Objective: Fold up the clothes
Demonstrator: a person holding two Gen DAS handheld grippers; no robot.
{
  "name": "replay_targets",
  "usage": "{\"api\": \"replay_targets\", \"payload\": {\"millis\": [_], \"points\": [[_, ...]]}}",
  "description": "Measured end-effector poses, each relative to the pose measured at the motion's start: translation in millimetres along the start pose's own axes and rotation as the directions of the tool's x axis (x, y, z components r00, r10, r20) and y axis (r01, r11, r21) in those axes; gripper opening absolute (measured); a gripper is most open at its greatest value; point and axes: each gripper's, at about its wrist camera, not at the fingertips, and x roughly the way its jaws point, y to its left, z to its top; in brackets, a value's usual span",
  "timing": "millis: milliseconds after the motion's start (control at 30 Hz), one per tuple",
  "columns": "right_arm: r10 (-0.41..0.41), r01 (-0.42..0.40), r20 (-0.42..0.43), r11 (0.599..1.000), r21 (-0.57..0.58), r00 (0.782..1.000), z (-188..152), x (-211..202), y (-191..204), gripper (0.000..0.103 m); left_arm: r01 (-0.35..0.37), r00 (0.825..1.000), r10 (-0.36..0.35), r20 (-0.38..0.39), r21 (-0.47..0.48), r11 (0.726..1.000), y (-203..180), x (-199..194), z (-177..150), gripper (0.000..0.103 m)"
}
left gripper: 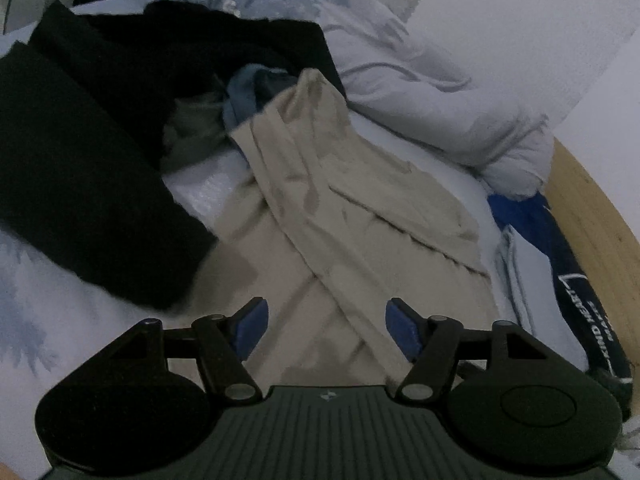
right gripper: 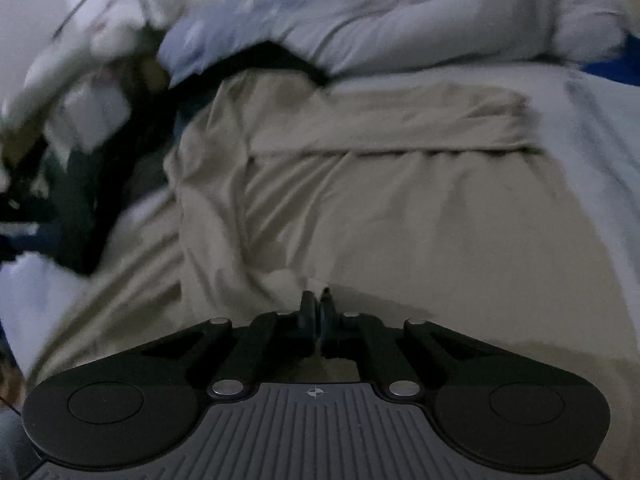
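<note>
**Beige garment spread on bed, one corner pinched**

Beige garment (left gripper: 360, 216) lying crumpled across the bed (right gripper: 600, 128), partly lapped over itself, just beside a black heap (left gripper: 80, 160). Right gripper (right gripper: 318, 312) low at the garment's near edge, jaws together, seemingly pinching a ridge of cloth, likely to lift or drag it. Left gripper (left gripper: 326, 328) hovering above the garment, jaws apart, holding nothing, probably ready for another edge. Fold stage unclear.

Dim light; pale quilt (left gripper: 460, 92) bunched on bed, wooden frame (left gripper: 592, 216) beside white wall (left gripper: 540, 20).
</note>
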Motion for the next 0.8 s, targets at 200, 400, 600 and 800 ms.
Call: {"api": "replay_targets", "payload": {"millis": [200,400,600,800], "points": [[0.028,-0.028,0.009,0.999,0.038,1.000,-15,-20,6,0.003,-0.071,0.998,0.071,0.000,0.031,0.997,1,16,20,0.072],[0.053,-0.054,0.014,0.997,0.061,0.998,-27,-34,12,0.003,-0.118,0.993,0.121,-0.012,0.132,0.984,-19,42,41,0.075],[0.063,-0.063,0.009,0.998,0.015,0.998,-27,-25,17,0.003,-0.227,0.973,0.224,0.050,0.350,0.909,-69,93,76,0.077],[0.074,-0.074,0.003,0.997,-0.017,0.997,-25,-18,18,0.003,-0.414,0.910,0.372,0.183,0.459,0.786,-106,156,122,0.077]]}}
